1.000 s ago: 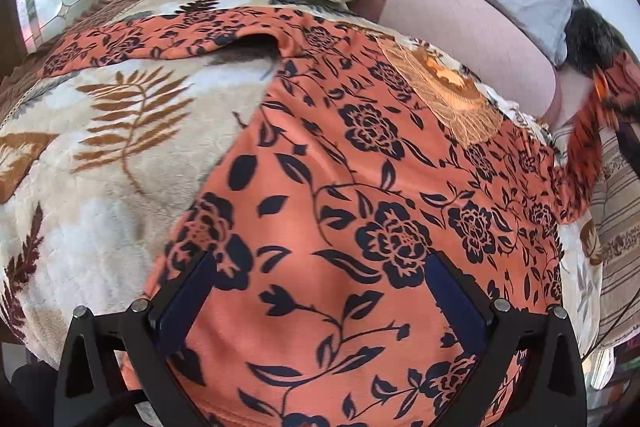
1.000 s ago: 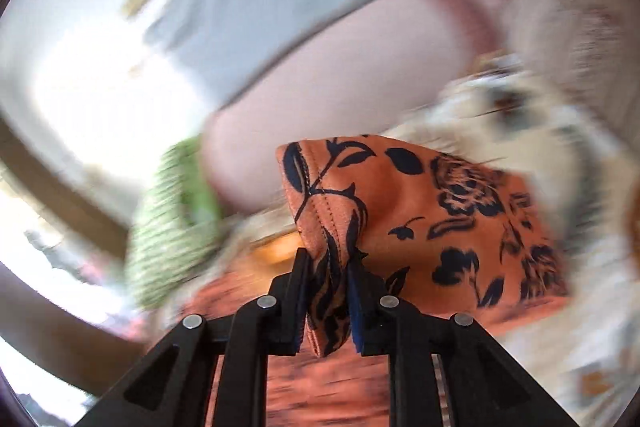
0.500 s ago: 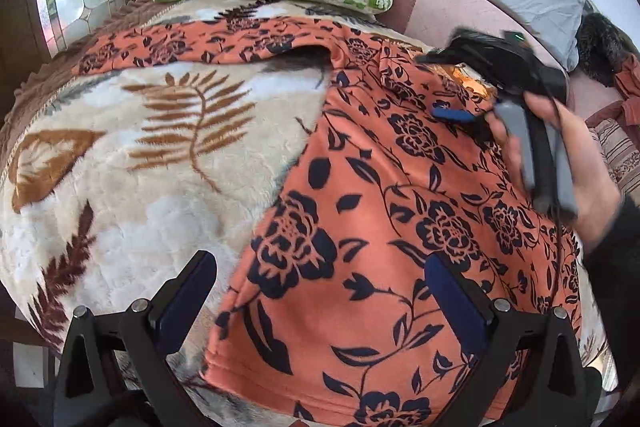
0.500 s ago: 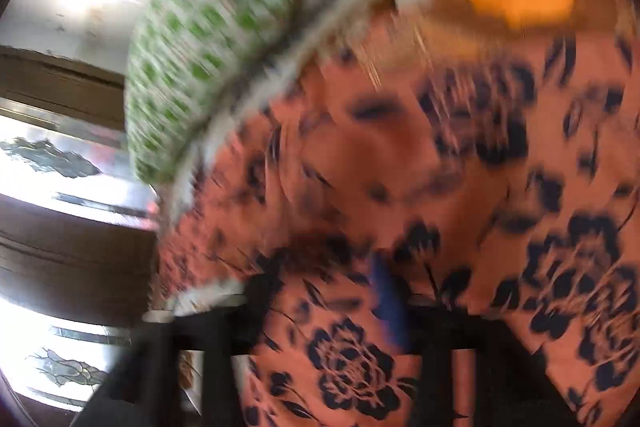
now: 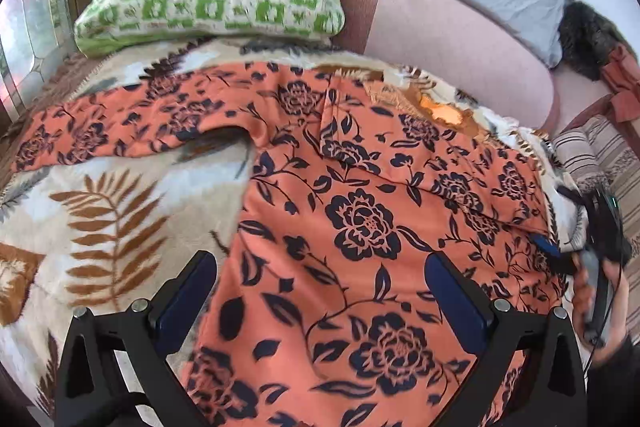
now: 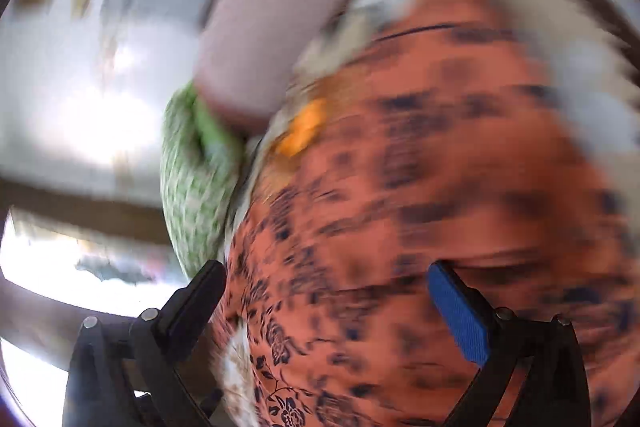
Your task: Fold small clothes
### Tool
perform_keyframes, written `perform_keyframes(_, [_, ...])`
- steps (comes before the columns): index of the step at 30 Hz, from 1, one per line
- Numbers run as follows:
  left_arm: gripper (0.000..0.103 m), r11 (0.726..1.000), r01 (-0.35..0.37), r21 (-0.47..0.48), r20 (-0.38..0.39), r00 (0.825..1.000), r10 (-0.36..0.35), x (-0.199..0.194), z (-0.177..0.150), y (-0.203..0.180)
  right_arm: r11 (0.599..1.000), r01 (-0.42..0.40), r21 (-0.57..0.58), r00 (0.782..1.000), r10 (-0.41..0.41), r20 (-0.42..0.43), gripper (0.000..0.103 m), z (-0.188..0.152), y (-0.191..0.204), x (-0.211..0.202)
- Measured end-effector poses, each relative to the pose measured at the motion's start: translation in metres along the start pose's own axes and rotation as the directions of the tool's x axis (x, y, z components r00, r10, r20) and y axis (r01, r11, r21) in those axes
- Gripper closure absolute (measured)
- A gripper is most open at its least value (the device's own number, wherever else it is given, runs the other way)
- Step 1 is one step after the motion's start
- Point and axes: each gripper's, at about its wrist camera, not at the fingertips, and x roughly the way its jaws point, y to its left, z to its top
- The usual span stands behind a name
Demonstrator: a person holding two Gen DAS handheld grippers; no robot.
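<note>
Orange floral garment (image 5: 360,227) lay flat on leaf-print blanket (image 5: 100,219), centre frame; one sleeve folded in, other spread upper left. Both hand-held grippers, left (image 5: 320,291) & right (image 6: 340,303), gaped wide, holding nothing. Judged next: grab spread sleeve, fold inward.

No readable text, label or number shows anywhere.

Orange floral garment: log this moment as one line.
orange floral garment: flat on leaf-print blanket, right sleeve folded in | left gripper: open above hem | right gripper: open, empty
</note>
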Motion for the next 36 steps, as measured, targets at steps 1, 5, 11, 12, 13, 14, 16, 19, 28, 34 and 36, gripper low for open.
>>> perform_keyframes(1, [0.000,1.000,0.008,-0.007,-0.005,1.000,-0.008,0.002,-0.001,-0.002,0.999,-0.003,0.034,0.999,0.002,0.033,0.001,0.006,-0.014,-0.012])
perform_keyframes(5, [0.000,1.000,0.007,0.005,-0.032,0.999,-0.007,0.009,-0.020,-0.008,0.994,-0.092,0.053,0.996,0.091,0.022,0.001,0.014,-0.011,-0.027])
perform_keyframes(11, [0.000,1.000,0.015,-0.015,-0.044,0.999,-0.016,0.008,-0.035,-0.001,0.996,-0.084,-0.041,0.994,0.081,-0.067,0.000,0.014,0.024,0.007])
perform_keyframes(12, [0.000,1.000,0.018,-0.023,-0.047,0.999,-0.019,0.008,-0.037,0.000,1.000,-0.006,0.000,0.999,0.006,-0.040,0.000,0.014,0.012,0.011])
perform_keyframes(13, [0.000,0.999,0.018,-0.027,-0.054,0.998,-0.019,0.008,-0.039,0.003,0.993,0.061,0.100,0.998,-0.063,0.020,0.001,0.012,-0.009,0.005])
perform_keyframes(14, [0.000,0.999,0.016,-0.027,-0.055,0.998,-0.018,0.008,-0.041,0.005,0.986,0.010,0.168,0.997,-0.023,0.076,0.004,0.009,-0.021,-0.002])
perform_keyframes(16, [0.000,1.000,0.014,-0.024,-0.048,0.999,-0.015,0.007,-0.046,0.008,0.976,-0.061,0.209,0.977,0.015,0.214,0.004,-0.006,-0.031,-0.027])
perform_keyframes(19, [0.000,0.999,0.028,-0.017,-0.039,0.999,-0.028,0.007,-0.049,0.009,0.991,0.069,0.113,0.969,-0.093,0.229,0.002,-0.017,-0.011,-0.040])
perform_keyframes(28, [0.000,0.999,0.003,0.040,-0.039,0.999,-0.002,0.022,-0.060,0.003,0.989,-0.054,-0.140,0.998,0.050,-0.028,0.002,0.024,0.032,0.033])
perform_keyframes(34, [0.000,0.998,-0.019,0.068,-0.031,0.999,0.022,0.033,-0.066,0.009,0.987,0.158,-0.032,0.972,-0.149,0.183,0.001,0.032,0.009,-0.008])
perform_keyframes(36, [0.000,0.993,-0.051,0.109,-0.018,0.998,0.053,0.036,-0.070,0.004,0.996,0.045,-0.079,0.992,-0.035,0.123,0.001,0.038,0.025,0.001])
